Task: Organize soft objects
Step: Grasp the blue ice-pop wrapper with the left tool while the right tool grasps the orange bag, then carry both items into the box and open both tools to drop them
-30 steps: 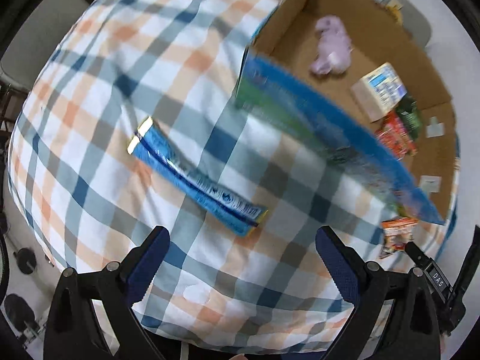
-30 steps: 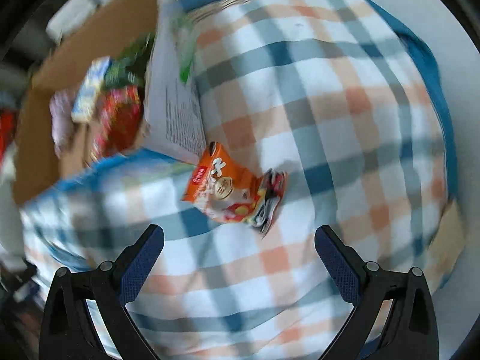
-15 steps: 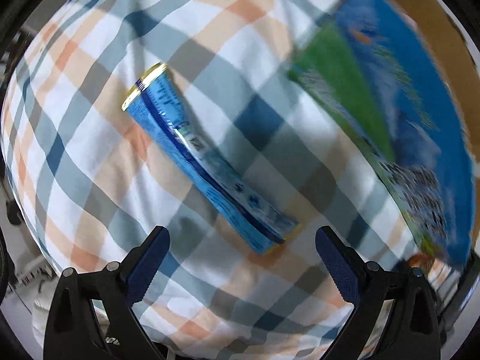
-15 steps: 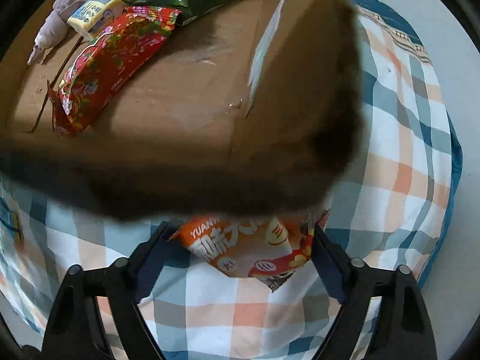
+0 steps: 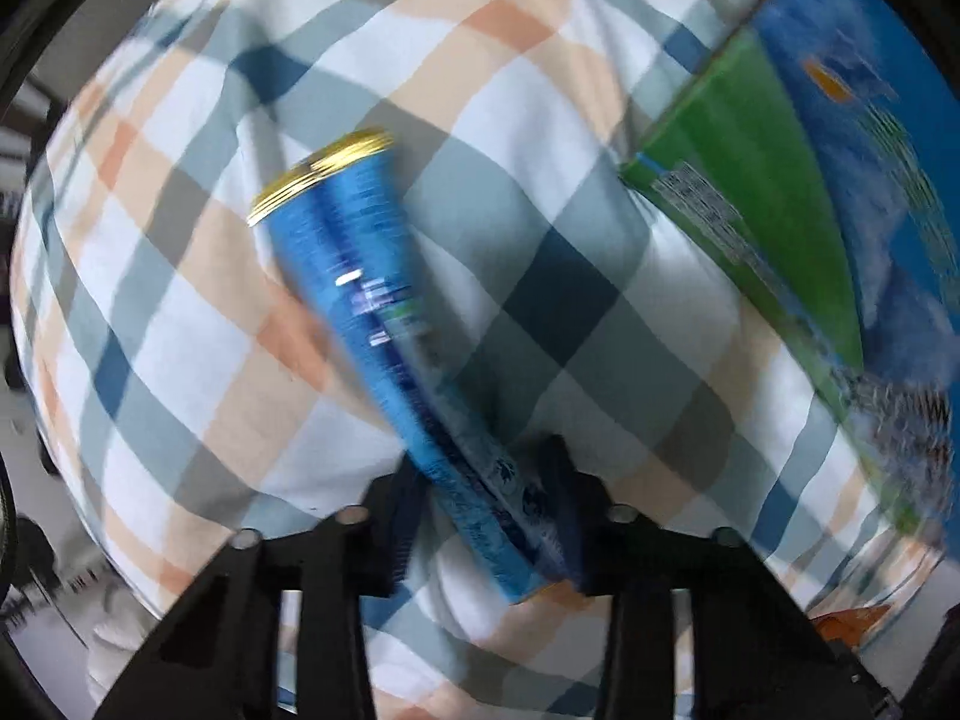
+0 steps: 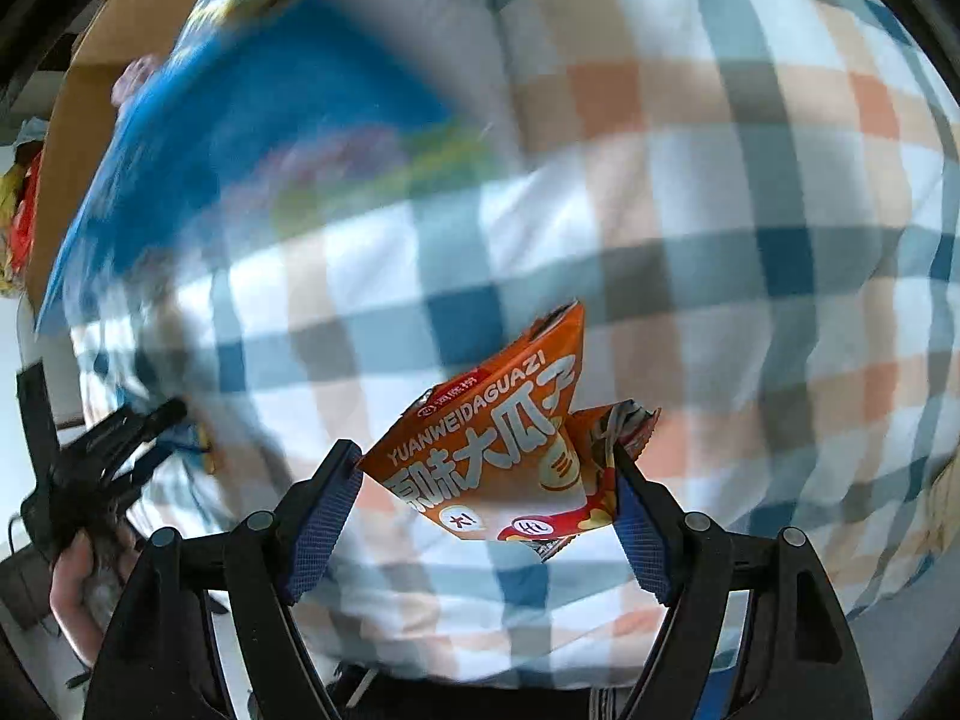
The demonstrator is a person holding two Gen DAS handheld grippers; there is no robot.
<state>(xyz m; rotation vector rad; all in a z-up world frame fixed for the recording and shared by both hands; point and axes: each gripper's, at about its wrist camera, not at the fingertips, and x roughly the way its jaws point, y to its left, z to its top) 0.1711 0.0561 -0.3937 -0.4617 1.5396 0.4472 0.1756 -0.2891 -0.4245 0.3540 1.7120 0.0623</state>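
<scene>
In the left wrist view, a long blue snack packet (image 5: 384, 324) with a gold end lies on the plaid cloth (image 5: 180, 312). My left gripper (image 5: 486, 516) is shut on its near end. In the right wrist view, my right gripper (image 6: 486, 504) is shut on an orange snack bag (image 6: 510, 450) and holds it above the plaid cloth (image 6: 750, 210). The blue and green side of the cardboard box (image 5: 840, 192) is at the right in the left wrist view; it also shows at upper left in the right wrist view (image 6: 240, 138).
The left gripper and the hand holding it (image 6: 90, 498) show at the lower left of the right wrist view. The inside of the box (image 6: 84, 90) shows at the far left there, with packets in it. The cloth edge drops off on the right.
My left gripper has moved down and closed on the near end of the blue packet. My right gripper has closed on the orange bag and lifted it; the view swung away from the box interior.
</scene>
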